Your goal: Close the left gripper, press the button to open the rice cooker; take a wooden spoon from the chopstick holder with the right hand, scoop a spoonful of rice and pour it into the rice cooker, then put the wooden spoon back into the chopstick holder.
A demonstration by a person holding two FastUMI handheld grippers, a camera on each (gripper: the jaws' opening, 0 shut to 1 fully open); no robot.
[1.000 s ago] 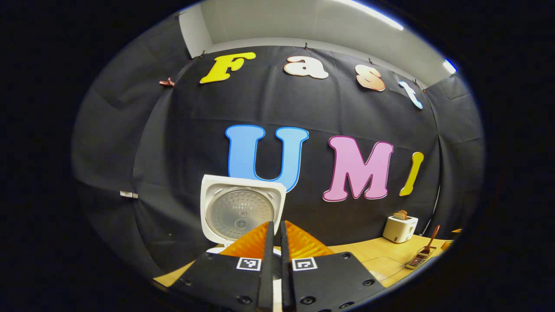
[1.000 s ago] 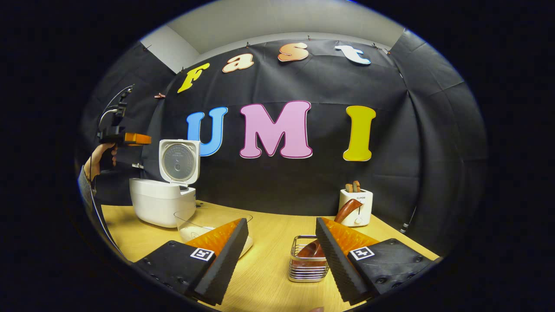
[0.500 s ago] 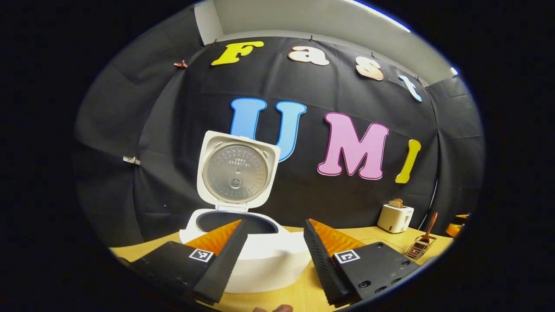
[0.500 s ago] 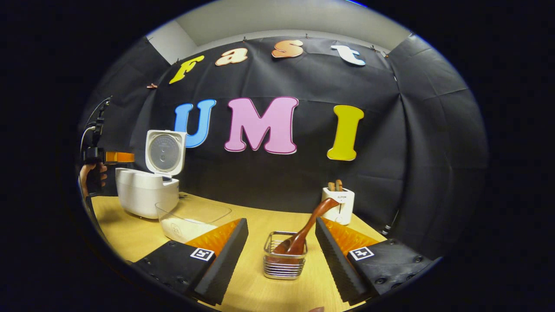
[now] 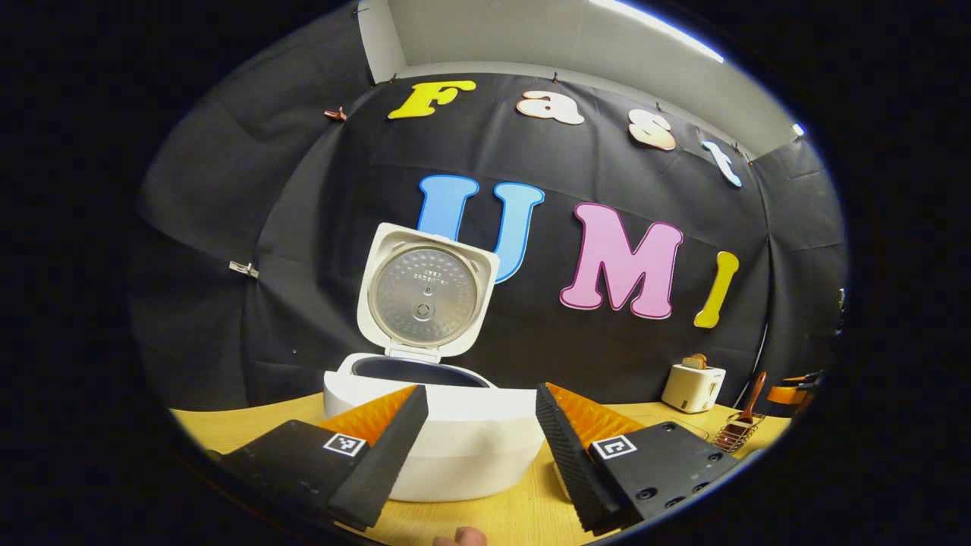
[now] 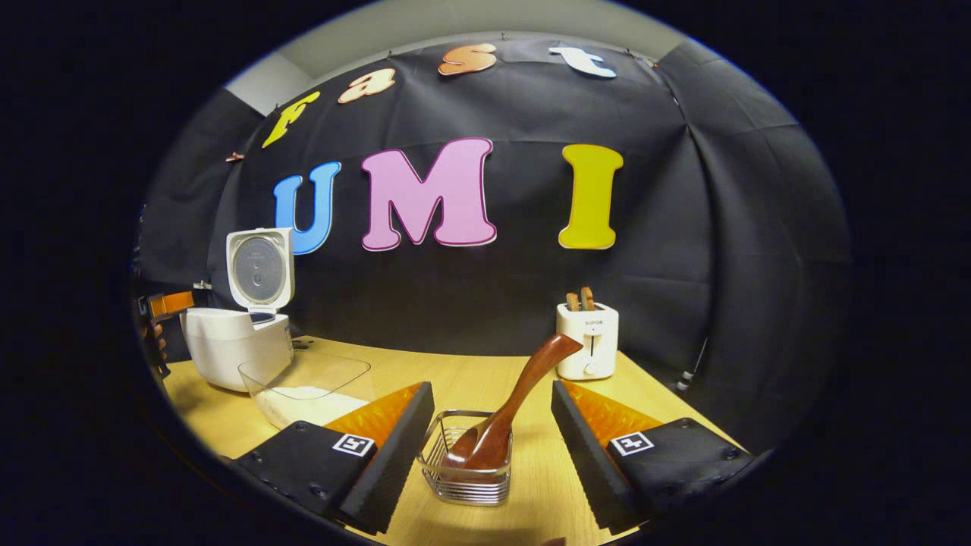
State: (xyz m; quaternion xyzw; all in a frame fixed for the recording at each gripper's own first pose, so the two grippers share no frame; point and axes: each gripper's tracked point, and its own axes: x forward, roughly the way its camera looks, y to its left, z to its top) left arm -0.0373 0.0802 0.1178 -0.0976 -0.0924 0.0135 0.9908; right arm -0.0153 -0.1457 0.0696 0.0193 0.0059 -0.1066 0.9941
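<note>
Two grippers, both spread wide and empty: your left gripper (image 5: 478, 447) frames the rice cooker (image 5: 436, 440), lid up, low centre. Your right gripper (image 6: 489, 447) straddles the wire holder (image 6: 466, 485) at bottom centre, where the wooden spoon (image 6: 516, 398) leans handle-up, ready for grasping.

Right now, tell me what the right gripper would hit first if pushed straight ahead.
Most likely the wooden spoon standing in the chopstick holder: both sit between the open right gripper's fingers, just ahead. Depth is uncertain; the holder's rim may come first.
</note>
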